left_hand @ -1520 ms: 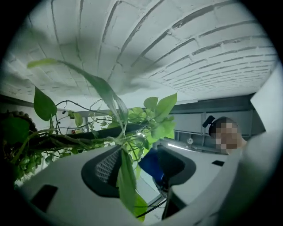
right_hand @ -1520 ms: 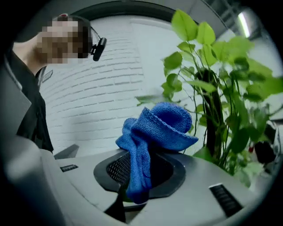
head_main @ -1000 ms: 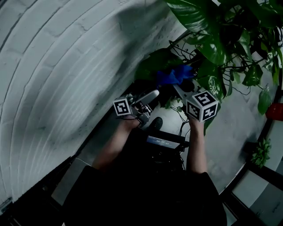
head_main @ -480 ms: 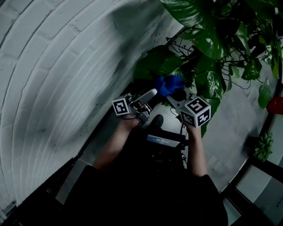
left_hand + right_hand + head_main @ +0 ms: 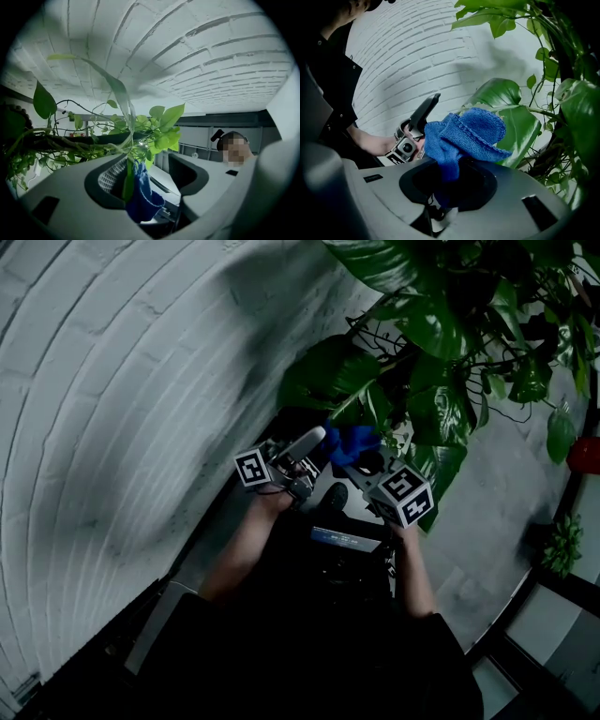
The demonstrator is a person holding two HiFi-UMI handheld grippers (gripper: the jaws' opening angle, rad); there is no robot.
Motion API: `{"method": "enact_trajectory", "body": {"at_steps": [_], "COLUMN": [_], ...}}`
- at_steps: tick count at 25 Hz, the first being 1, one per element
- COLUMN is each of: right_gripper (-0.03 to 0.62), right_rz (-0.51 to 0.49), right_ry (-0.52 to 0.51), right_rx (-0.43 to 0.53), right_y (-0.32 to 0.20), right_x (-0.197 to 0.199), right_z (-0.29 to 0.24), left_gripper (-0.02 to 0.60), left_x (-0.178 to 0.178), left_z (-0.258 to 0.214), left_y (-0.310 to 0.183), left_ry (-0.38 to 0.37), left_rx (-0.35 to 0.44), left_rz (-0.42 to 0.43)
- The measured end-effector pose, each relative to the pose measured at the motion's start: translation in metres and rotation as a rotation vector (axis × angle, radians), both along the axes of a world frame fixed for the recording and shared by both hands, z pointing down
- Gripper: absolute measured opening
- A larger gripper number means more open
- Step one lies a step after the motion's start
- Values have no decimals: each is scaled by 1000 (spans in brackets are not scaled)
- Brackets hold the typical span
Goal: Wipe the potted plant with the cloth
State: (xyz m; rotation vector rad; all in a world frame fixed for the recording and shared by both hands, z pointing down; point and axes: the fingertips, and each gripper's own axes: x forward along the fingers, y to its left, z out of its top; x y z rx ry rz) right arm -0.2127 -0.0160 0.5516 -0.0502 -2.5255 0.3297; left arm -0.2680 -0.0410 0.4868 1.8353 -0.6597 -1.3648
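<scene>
The potted plant's large dark leaves fill the upper right of the head view. My right gripper is shut on a bunched blue cloth, right next to my left gripper. In the right gripper view the cloth bulges out of the jaws in front of a broad green leaf. In the left gripper view the left gripper stands open. A narrow leaf hangs edge-on between its jaws, close to the left pad, with the cloth against its other side.
A white brick wall curves along the left. A grey floor lies under the plant, with a red object and a small green plant at the right edge. Thin vines and stems hang on the right.
My right gripper has carried the cloth down and to the left, from the leaves toward my left gripper. The left gripper has stayed where it was.
</scene>
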Motion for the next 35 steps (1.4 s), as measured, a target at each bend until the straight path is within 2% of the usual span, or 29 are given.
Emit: {"method": "enact_trajectory", "body": {"at_steps": [5, 17, 20, 22, 26, 33, 35], "right_gripper": [107, 107, 107, 107, 107, 107, 107], "right_rz": [-12, -41, -54, -57, -28, -20, -31], "right_ry": [21, 111, 104, 59, -98, -337, -442], "right_rx": [36, -38, -63, -99, -187, -222, -231], "right_y": [6, 32, 36, 37, 28, 7, 2], "right_x": [7, 45, 53, 61, 73, 73, 78], "right_z": [5, 37, 33, 21, -27, -119, -152], "left_gripper": [272, 270, 270, 270, 270, 271, 272], "left_x": [-1, -2, -3, -4, -12, -28, -31], "left_z": [0, -5, -4, -1, 5, 10, 11], "left_y": [-1, 0, -1, -1, 1, -1, -2], "left_ry": [1, -7, -20, -28, -36, -50, -52], "left_rx": [3, 15, 14, 4, -12, -24, -25], "left_rz": [1, -2, -6, -12, -29, -56, -63]}}
